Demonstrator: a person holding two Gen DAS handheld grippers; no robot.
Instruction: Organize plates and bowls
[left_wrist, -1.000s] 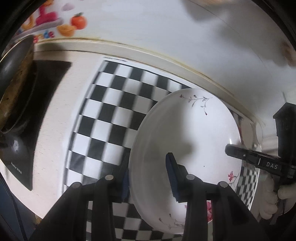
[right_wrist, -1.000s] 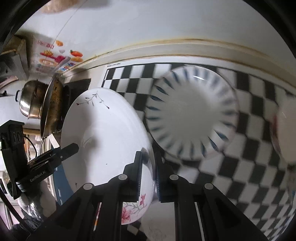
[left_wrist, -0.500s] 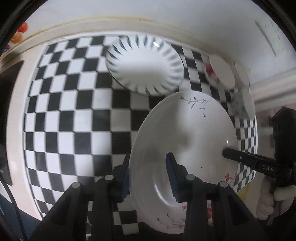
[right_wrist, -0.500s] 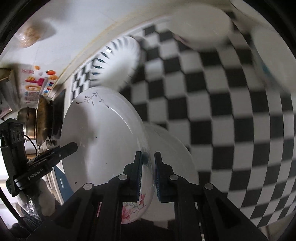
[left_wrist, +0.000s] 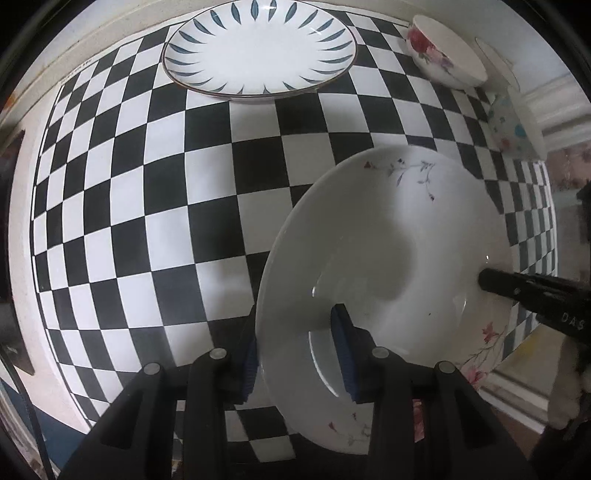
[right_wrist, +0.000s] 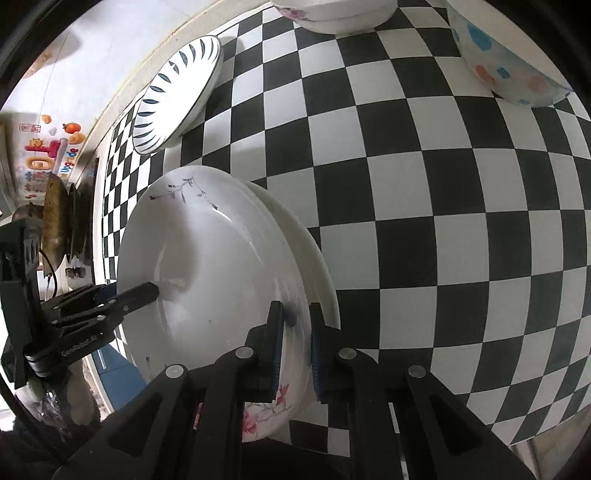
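Observation:
A white floral plate (left_wrist: 399, 236) (right_wrist: 207, 266) is held above the checkered cloth (left_wrist: 147, 221) by both grippers. My left gripper (left_wrist: 295, 350) is shut on its near-left rim. My right gripper (right_wrist: 295, 343) is shut on the opposite rim; its finger also shows in the left wrist view (left_wrist: 517, 291). In the right wrist view the grip seems to hold two stacked plates. A blue-leaf plate (left_wrist: 258, 55) (right_wrist: 177, 96) lies at the far side. A rose bowl (left_wrist: 443, 62) and a dotted bowl (left_wrist: 513, 125) (right_wrist: 506, 62) stand at the right.
Stacked rose bowls (right_wrist: 332, 14) stand at the far edge in the right wrist view. A pan and dark stove (right_wrist: 62, 221) lie beyond the cloth's left end. A wall with fruit stickers (right_wrist: 51, 147) runs behind the counter.
Both grippers have carried the floral plate to the right along the counter, from near the stove to the cloth's right part. The blue-leaf plate and the bowls have come into view.

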